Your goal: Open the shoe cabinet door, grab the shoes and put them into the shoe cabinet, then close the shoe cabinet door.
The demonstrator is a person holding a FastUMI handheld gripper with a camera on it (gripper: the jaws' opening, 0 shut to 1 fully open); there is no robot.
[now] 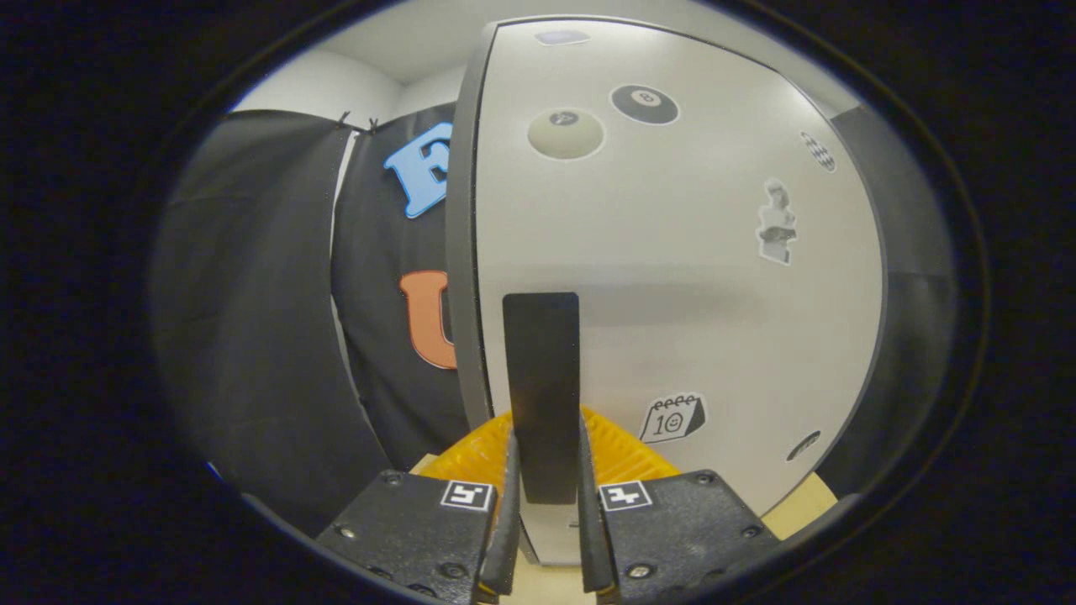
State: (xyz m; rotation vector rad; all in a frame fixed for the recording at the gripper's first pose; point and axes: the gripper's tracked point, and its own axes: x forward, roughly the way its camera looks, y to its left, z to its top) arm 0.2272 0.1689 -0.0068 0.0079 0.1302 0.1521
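Shoe cabinet door (672,277) sits right ahead, its dark flat handle (542,395) already pinched between the gripper (545,504) fingers, and it looks stiff and light, so that handle's probably the spot to pull from.

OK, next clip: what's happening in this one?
A hand-held tool is gripping the dark vertical handle of a white cabinet door, one finger pressing on each side of it. The door carries several stickers, including a calendar one just beyond the fingers. Something ribbed and orange sits low behind the handle. Whether the door is being opened or closed cannot be told from this view.
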